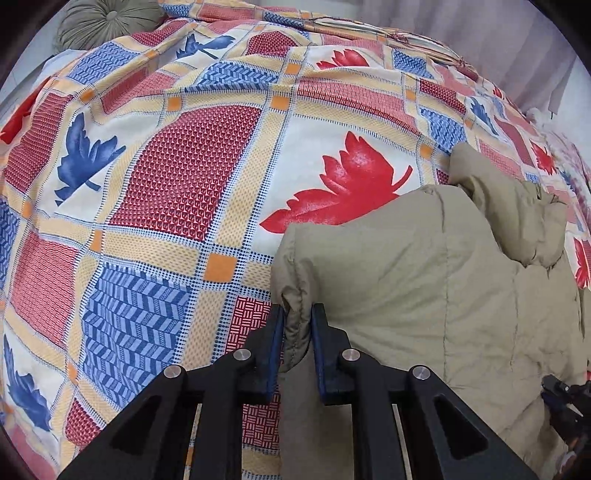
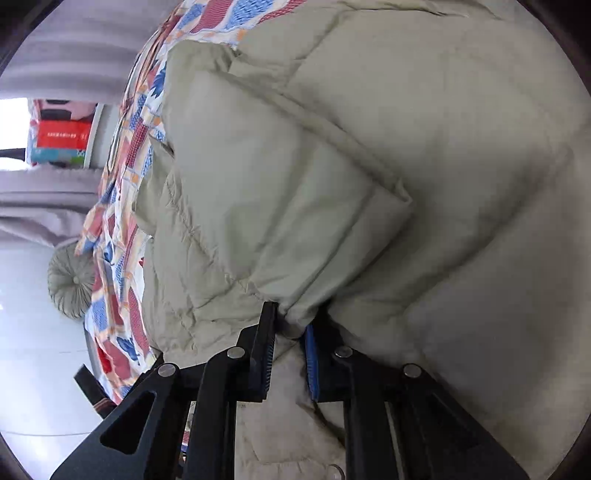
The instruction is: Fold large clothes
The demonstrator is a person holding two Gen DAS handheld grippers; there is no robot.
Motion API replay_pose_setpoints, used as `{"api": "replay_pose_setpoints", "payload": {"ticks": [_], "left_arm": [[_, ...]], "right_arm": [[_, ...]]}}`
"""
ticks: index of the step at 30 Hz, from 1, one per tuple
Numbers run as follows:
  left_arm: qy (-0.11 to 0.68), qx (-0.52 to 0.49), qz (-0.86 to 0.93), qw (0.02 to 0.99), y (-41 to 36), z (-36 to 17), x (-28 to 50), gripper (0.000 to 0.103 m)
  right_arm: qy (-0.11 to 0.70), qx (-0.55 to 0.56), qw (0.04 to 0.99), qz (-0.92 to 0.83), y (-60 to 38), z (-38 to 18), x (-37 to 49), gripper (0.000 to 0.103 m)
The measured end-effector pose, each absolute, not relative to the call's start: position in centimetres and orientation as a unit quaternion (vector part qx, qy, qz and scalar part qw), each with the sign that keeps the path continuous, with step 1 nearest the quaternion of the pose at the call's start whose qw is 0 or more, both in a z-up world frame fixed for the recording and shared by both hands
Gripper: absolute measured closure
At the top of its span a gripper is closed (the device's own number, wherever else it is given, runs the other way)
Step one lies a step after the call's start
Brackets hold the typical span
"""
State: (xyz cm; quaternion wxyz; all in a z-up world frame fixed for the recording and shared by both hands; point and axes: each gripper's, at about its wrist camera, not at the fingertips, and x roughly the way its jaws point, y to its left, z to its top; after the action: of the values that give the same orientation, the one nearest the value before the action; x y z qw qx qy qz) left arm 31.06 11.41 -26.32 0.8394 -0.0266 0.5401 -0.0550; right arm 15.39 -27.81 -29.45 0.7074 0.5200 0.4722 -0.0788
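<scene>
Khaki quilted fabric sat pinched between the blue pads of the left gripper (image 1: 299, 332), jaws clamped on a bunched edge of the puffy khaki padded jacket (image 1: 424, 288). The right gripper (image 2: 291, 328) was likewise closed on a gathered fold of the same jacket. The jacket lay on a bedspread of red and blue leaf-print squares (image 1: 184, 177). Beyond, a round grey-green pleated cushion (image 1: 103, 22) rested at the bed's far edge.

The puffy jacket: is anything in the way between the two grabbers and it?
No. The left gripper and the right gripper are each shut on a fold of the jacket. Nothing sits between pads and cloth. It lies on the bedspread.
</scene>
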Motion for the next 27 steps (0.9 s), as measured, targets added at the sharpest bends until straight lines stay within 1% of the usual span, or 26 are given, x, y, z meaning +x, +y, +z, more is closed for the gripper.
{"api": "replay_pose_setpoints", "payload": {"ticks": [2, 3, 6, 9, 12, 14, 17, 19, 22, 26, 27], "left_arm": [[0.535, -0.018, -0.054, 0.843, 11.9, -25.3, 30.8, 0.086], [0.531, -0.016, -0.058, 0.845, 12.3, -24.6, 30.5, 0.086], [0.516, -0.016, -0.057, 0.855, 13.8, -22.5, 29.4, 0.086], [0.513, -0.033, -0.074, 0.855, 14.4, -21.2, 27.9, 0.086], [0.526, -0.025, -0.102, 0.844, 12.3, -21.8, 26.1, 0.086], [0.536, -0.002, -0.102, 0.838, 10.3, -23.4, 25.1, 0.086], [0.555, 0.012, -0.074, 0.828, 9.0, -26.6, 24.5, 0.086], [0.551, 0.012, -0.064, 0.832, 9.0, -27.7, 24.3, 0.086], [0.551, 0.027, -0.058, 0.832, 8.8, -27.9, 24.5, 0.086], [0.560, 0.035, -0.047, 0.826, 8.8, -27.0, 24.6, 0.086], [0.559, 0.036, -0.044, 0.827, 8.7, -26.5, 24.4, 0.086]], "right_arm": [[0.479, 0.513, 0.708, -0.077, -27.7, -28.9, 14.8, 0.086], [0.488, 0.501, 0.711, -0.073, -27.7, -28.4, 14.6, 0.084], [0.502, 0.453, 0.733, -0.064, -27.9, -26.3, 13.8, 0.083], [0.500, 0.389, 0.771, -0.067, -28.3, -23.6, 13.1, 0.083], [0.484, 0.327, 0.809, -0.067, -28.6, -21.4, 13.5, 0.083], [0.482, 0.299, 0.821, -0.061, -28.6, -20.8, 15.0, 0.083], [0.485, 0.275, 0.828, -0.067, -28.4, -21.3, 17.3, 0.083], [0.500, 0.277, 0.817, -0.080, -28.6, -22.8, 17.8, 0.083], [0.533, 0.296, 0.786, -0.097, -29.1, -26.0, 17.3, 0.086], [0.533, 0.313, 0.781, -0.092, -29.8, -26.3, 15.7, 0.086], [0.533, 0.317, 0.780, -0.090, -30.0, -26.1, 15.4, 0.084]]}}
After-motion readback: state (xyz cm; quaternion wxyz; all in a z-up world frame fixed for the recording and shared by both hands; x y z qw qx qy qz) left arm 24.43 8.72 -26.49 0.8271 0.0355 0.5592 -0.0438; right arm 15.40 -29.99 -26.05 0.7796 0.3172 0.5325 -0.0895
